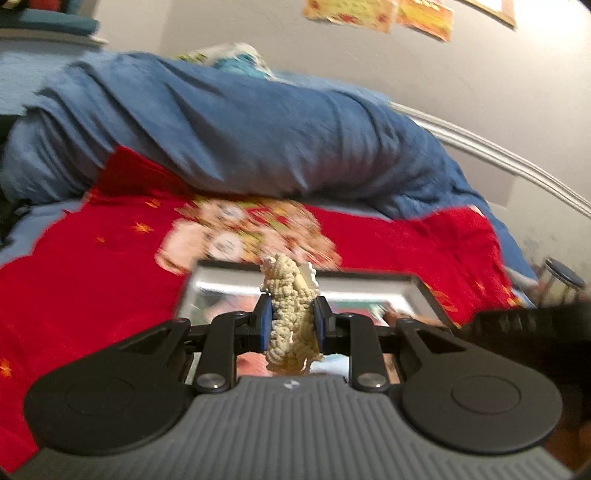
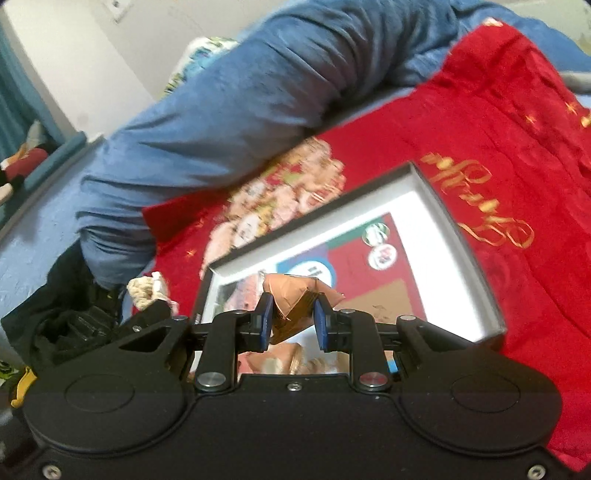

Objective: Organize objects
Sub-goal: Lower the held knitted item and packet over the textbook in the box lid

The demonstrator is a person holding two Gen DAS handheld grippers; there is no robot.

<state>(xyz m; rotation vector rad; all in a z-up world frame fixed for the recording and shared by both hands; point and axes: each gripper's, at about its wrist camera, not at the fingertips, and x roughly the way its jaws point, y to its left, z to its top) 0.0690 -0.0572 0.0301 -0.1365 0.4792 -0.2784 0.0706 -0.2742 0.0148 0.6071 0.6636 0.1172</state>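
My left gripper [image 1: 291, 321] is shut on a cream knitted item [image 1: 290, 314] and holds it above the near end of a black-framed picture [image 1: 417, 286] that lies on a red blanket [image 1: 92, 258]. My right gripper [image 2: 293, 321] is shut on a brown folded wrapper [image 2: 291, 302] and hovers over the same framed picture [image 2: 417, 206]. The left gripper with the cream item [image 2: 146, 291] shows at the left of the right wrist view. The right gripper's black body [image 1: 532, 328] shows at the right of the left wrist view.
A rolled blue duvet [image 1: 240, 125] lies across the bed behind the red blanket [image 2: 498, 147]. A pale wall with posters [image 1: 376, 13] stands behind. A dark-lidded jar [image 1: 561, 280] sits at the right bed edge. Dark clothing [image 2: 70, 325] lies at the left.
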